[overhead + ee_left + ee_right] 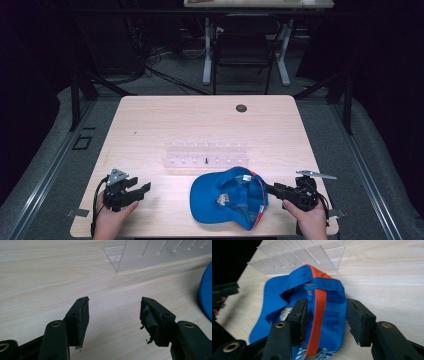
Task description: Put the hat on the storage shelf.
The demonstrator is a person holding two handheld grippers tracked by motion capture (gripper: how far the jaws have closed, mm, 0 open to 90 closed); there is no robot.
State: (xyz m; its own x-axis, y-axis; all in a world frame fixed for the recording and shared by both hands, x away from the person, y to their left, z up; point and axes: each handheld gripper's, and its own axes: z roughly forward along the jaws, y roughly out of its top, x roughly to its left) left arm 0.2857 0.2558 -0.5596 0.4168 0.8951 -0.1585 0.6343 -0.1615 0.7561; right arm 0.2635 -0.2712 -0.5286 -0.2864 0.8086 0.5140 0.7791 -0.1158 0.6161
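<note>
A blue cap (227, 197) with a red strap lies upside down near the table's front edge, right of centre. My right gripper (270, 189) reaches it from the right. In the right gripper view its jaws (327, 315) straddle the cap's (322, 297) rear edge and red strap, one inside the cap and one at its outer side, and the pads stand apart from the fabric. My left gripper (142, 190) hovers open at the front left over bare wood, its jaws (115, 312) wide with nothing between them. The cap's blue edge (206, 295) lies off to its right.
A clear acrylic rack (205, 155) with slots stands just behind the cap, at mid-table. A dark cable hole (241, 108) sits near the table's far edge. Beyond the table (200, 120) are a dark chair (245, 45), a desk and floor cables.
</note>
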